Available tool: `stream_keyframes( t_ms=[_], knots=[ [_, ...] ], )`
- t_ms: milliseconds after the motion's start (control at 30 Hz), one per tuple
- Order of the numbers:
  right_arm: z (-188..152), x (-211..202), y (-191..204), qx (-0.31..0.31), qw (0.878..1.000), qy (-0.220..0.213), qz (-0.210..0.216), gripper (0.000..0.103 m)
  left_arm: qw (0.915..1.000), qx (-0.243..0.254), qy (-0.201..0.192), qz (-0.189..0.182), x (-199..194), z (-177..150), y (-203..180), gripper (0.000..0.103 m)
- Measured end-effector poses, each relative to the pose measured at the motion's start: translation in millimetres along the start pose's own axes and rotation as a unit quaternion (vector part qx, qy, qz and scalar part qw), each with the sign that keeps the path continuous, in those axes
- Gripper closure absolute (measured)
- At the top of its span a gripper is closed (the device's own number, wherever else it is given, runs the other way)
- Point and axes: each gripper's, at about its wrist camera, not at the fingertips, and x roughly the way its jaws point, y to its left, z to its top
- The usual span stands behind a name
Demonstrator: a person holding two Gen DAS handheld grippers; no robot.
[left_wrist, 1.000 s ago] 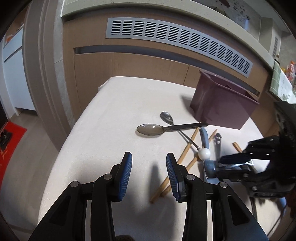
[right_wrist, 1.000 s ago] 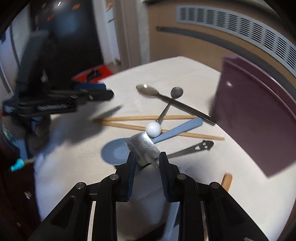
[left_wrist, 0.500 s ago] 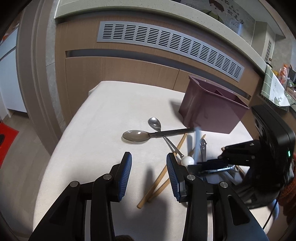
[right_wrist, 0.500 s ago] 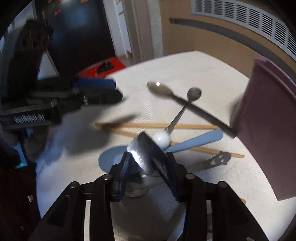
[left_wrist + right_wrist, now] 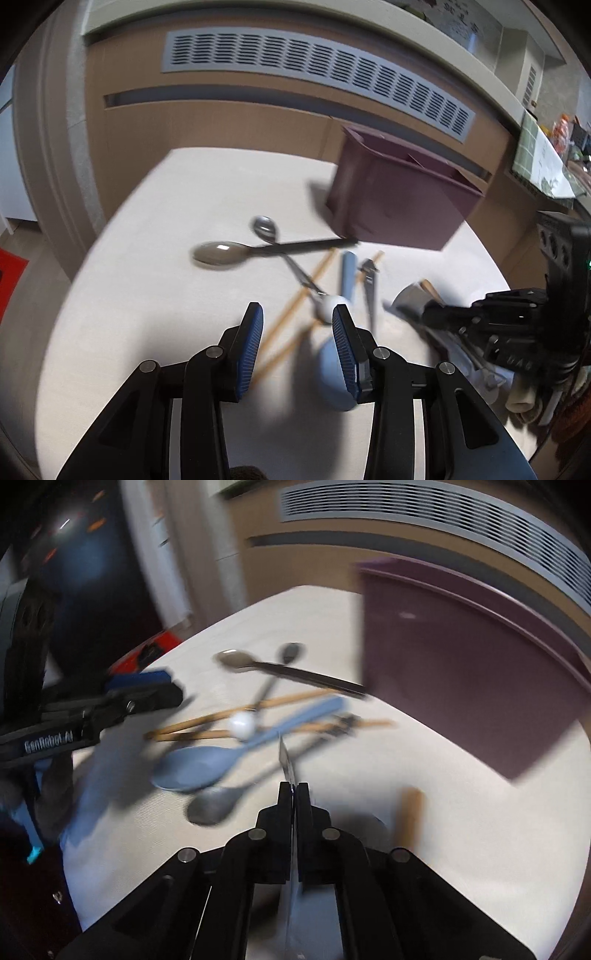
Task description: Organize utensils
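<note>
L wrist view: left gripper (image 5: 297, 343) fingers standing wide apart w/ nothing btwn, hovering over table (image 5: 155, 288); purple bin (image 5: 399, 206) showing its inner divider, seen only here.
L view, right side: right gripper (image 5: 436, 314) gripping a metal blade (image 5: 410, 299) broadside.
R wrist view: right gripper (image 5: 293, 788) fingers just closing, now pinching thin metal blade (image 5: 286, 760) edge-on, long axis pointing away up-frame.
Pile: blue spoon (image 5: 207, 760), chopsticks (image 5: 221, 722), white ball-end spoon (image 5: 242, 723) crossing near bin (image 5: 461, 672).
</note>
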Motion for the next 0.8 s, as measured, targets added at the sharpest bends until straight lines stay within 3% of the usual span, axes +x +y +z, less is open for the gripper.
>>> stream_keyframes(
  t_ms=[133,233,433,633,800],
  knots=[
    [-25,-26,-33,0.081,0.996,-0.031,0.001,0.102,0.9995,0.019,0.000,0.024,12,1,-29,0.063],
    [-34,-37,-48,0.123,0.991,-0.056,-0.015,0.102,0.9974,0.028,-0.014,0.065,24,4,-45,0.063],
    [-38,-53,-52,0.148,0.982,-0.099,-0.066,0.102,0.9939,0.022,-0.011,0.107,37,7,-43,0.065],
    [-34,-65,-47,0.161,0.976,-0.127,-0.066,0.101,0.9934,0.030,-0.017,0.109,36,10,-37,0.083],
    [-33,-68,-45,0.166,0.976,-0.127,-0.065,0.101,0.9954,0.039,-0.029,0.083,19,13,-26,0.093]
  ],
)
